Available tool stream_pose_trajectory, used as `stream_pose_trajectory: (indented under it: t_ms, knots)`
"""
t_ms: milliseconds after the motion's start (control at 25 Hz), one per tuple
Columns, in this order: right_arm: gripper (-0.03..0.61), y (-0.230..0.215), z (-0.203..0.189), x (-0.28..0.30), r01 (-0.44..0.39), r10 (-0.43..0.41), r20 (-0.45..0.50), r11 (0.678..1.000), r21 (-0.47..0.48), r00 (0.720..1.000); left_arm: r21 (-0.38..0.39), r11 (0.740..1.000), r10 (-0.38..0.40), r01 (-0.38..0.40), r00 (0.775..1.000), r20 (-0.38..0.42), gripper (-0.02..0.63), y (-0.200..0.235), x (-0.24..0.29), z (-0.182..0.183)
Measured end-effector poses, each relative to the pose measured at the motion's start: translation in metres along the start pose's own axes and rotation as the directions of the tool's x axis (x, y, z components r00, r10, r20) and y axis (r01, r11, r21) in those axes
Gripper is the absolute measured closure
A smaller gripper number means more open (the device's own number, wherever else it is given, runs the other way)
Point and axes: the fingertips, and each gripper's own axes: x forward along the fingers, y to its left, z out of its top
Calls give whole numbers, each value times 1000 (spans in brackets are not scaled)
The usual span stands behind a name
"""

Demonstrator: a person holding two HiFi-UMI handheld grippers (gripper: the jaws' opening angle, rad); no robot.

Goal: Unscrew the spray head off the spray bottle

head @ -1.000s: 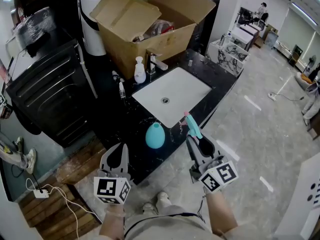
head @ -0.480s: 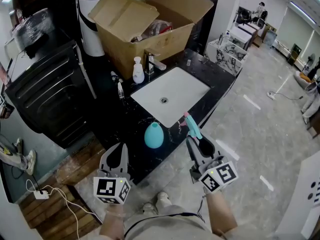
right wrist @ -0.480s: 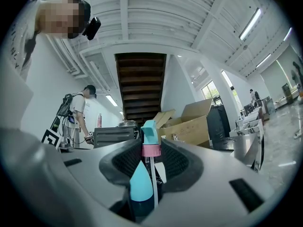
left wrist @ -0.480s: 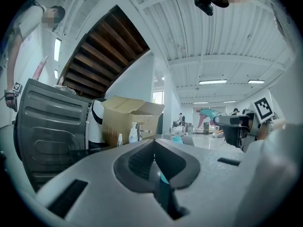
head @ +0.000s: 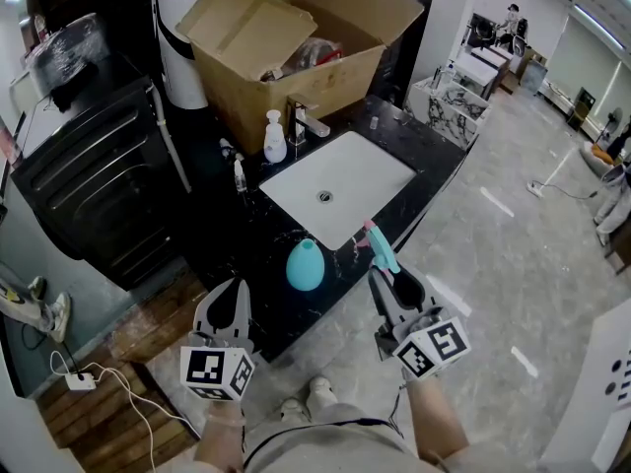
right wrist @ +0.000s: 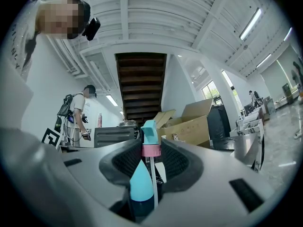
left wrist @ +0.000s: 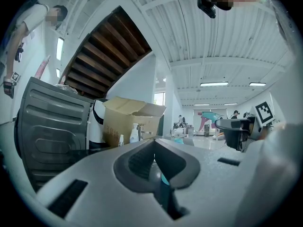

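Note:
A teal bottle body [head: 306,266] stands without its head on the black counter [head: 242,254], near the front edge. My right gripper [head: 386,282] is off the counter's front, to the right of the bottle, and is shut on the teal spray head [head: 379,246]. In the right gripper view the head's pink collar [right wrist: 151,149] sits between the pads and its thin tube hangs down. My left gripper [head: 229,308] is shut and empty, in front of the counter and left of the bottle. A teal sliver of the bottle [left wrist: 164,178] shows past its jaws.
A white sink basin [head: 340,185] lies behind the bottle, with a faucet [head: 301,121], a soap dispenser [head: 275,138] and a small spray bottle [head: 240,175] beside it. A big open cardboard box [head: 286,57] stands at the back. A black appliance [head: 89,185] is at the left.
My left gripper has dropped slightly toward me. The right gripper, the spray head and the bottle have not moved.

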Motion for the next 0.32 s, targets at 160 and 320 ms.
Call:
stream_pose_trajectory:
  t_ms: [160,320]
  knots:
    - [445,1,0,0,3,-3,2,1000,-1,1000,0,1000,-3,3,1000,3,609,-1,0,1]
    - [445,-1,2,0,9,-9,11,1000,-2,1000,-4,1000,-6,6,1000,9,609,0,1,2]
